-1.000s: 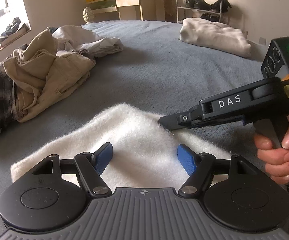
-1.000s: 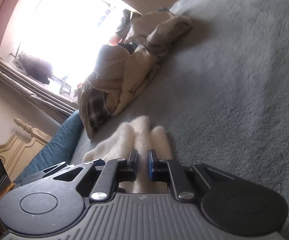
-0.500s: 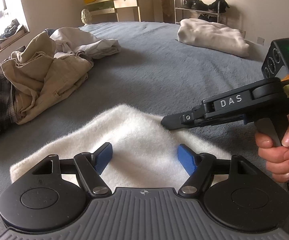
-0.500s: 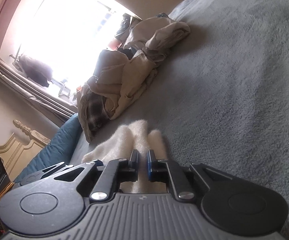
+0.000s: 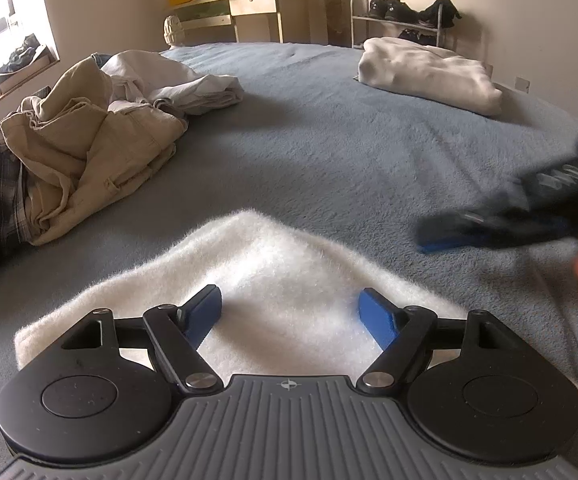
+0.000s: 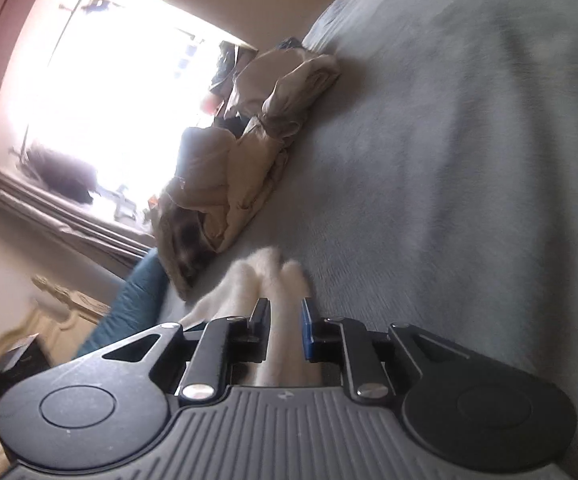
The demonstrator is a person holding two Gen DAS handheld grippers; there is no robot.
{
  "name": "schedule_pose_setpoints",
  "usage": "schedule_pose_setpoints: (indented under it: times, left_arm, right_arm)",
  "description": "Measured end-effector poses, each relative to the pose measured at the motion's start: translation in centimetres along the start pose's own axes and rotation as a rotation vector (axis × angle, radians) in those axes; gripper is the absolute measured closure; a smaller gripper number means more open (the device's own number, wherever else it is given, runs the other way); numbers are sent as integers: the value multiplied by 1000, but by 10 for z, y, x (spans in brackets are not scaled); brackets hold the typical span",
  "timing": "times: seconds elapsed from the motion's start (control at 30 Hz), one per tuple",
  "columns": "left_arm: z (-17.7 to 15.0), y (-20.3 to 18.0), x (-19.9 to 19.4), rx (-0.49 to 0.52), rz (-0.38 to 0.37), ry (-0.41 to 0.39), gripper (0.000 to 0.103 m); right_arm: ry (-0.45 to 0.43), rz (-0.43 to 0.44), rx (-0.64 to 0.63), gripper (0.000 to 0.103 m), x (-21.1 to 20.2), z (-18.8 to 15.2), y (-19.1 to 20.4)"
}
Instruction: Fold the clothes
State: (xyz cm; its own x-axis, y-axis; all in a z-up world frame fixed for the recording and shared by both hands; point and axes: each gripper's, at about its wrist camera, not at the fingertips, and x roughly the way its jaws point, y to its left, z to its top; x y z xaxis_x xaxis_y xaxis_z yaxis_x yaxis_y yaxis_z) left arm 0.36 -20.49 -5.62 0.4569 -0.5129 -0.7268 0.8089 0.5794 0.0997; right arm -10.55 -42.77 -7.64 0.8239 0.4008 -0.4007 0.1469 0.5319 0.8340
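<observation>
Left gripper (image 5: pixel 290 312) gapes over the white fluffy garment (image 5: pixel 257 272), right gripper (image 5: pixel 439 236), just parting, grips nothing; crumpled beige clothes (image 5: pixel 89 160) at ten o'clock.

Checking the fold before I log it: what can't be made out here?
- White fuzzy garment, left wrist view: near edge hidden behind left gripper.
- Right gripper, same view: motion-blurred, cut by right edge.
- Window, right wrist view: overexposed.
</observation>
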Motion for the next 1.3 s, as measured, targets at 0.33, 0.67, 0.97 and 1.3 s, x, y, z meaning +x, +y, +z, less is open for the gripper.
schedule_pose_setpoints:
  times: [0.33, 0.67, 0.97, 1.3]
  left_arm:
    - [0, 4, 3, -25, -2, 1, 21]
    - [-1, 3, 1, -25, 1, -1, 21]
    - [-2, 6, 1, -36, -7, -7, 21]
    - [-5, 8, 5, -62, -9, -21, 15]
  right_arm:
    - [165, -19, -7, 80, -34, -57, 5]
    - [117, -44, -2, 94, -42, -68, 3]
    - [88, -79, -39, 86, -60, -63, 12]
    - [308, 111, -225, 66, -18, -43, 46]
